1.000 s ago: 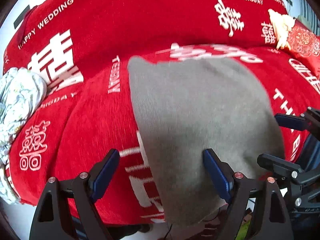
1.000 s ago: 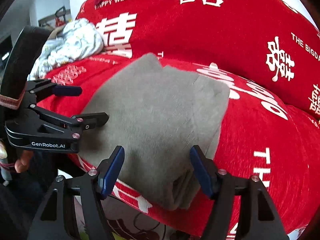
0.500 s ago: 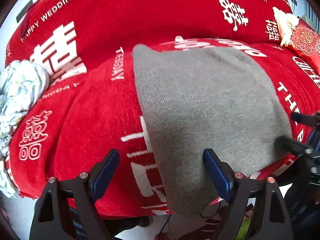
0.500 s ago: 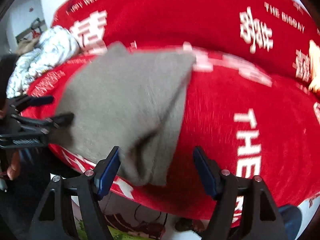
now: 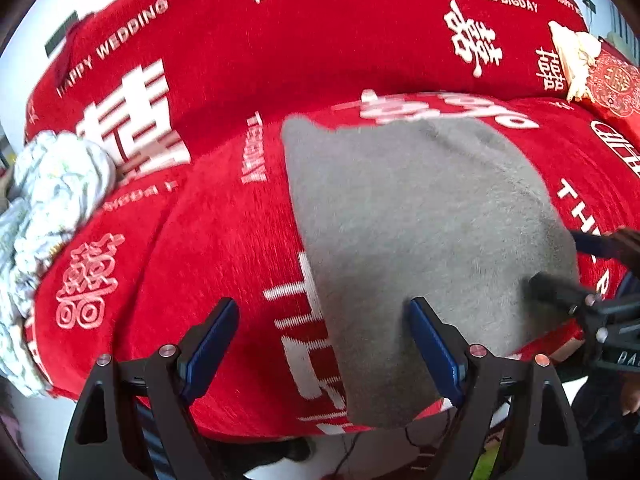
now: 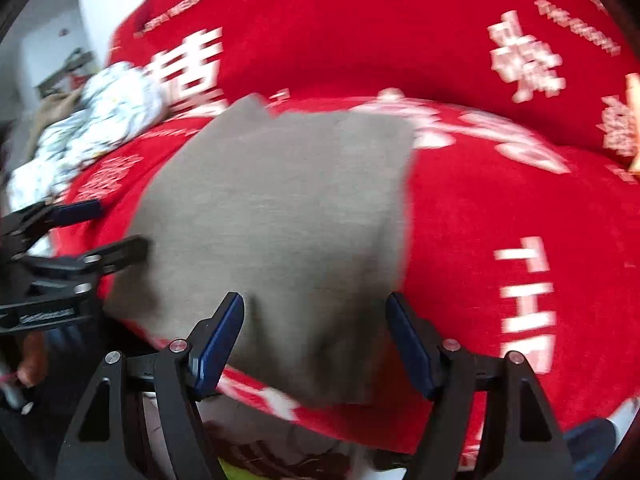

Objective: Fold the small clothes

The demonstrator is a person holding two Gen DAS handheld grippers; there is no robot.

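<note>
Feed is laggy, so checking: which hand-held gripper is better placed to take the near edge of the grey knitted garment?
Probably the right hand-held gripper: its open jaws straddle the grey knitted garment's near corner. The left hand-held gripper has mostly red sofa cover between its fingers.

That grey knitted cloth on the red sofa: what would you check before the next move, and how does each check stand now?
1. Folded grey knitted cloth lies flat on the red printed sofa cover: ok.
2. Left gripper jaws open, nothing clamped: ok.
3. Right gripper jaws open around the near edge: ok.
4. Edges neatly aligned: cannot tell, blurred.
5. White patterned cloth heap lies apart: ok.
</note>
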